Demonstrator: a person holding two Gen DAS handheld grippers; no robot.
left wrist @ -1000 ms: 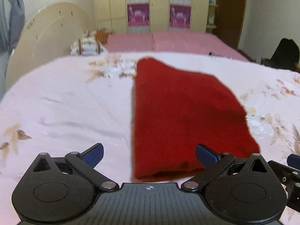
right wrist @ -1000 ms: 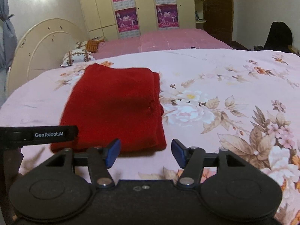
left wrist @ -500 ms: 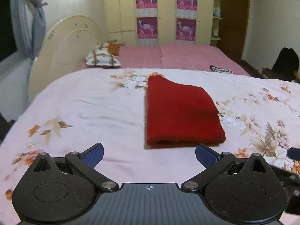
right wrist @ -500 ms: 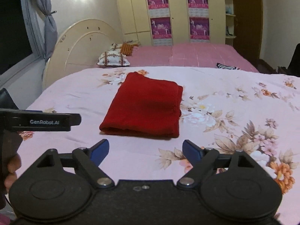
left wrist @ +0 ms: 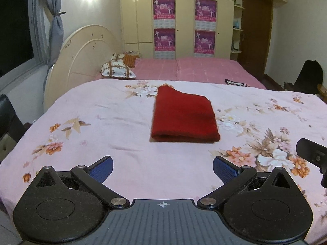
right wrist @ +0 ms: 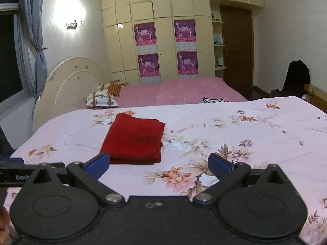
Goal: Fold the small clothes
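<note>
**Folded garment lying released, both grippers clear**

The red garment [left wrist: 184, 116] is lying folded into a flat rectangle on the floral bedsheet [left wrist: 102, 122], ahead of both tools and apart from them. The left gripper [left wrist: 162, 168] is being held wide open, with nothing between its jaws. The right gripper [right wrist: 158, 166] is opening, likewise empty. The fold is judged finished; next, another piece would need finding, though none is being shown.

Both wrist views face the far wardrobe [left wrist: 184, 20], sharing the bed [right wrist: 245, 122].
</note>
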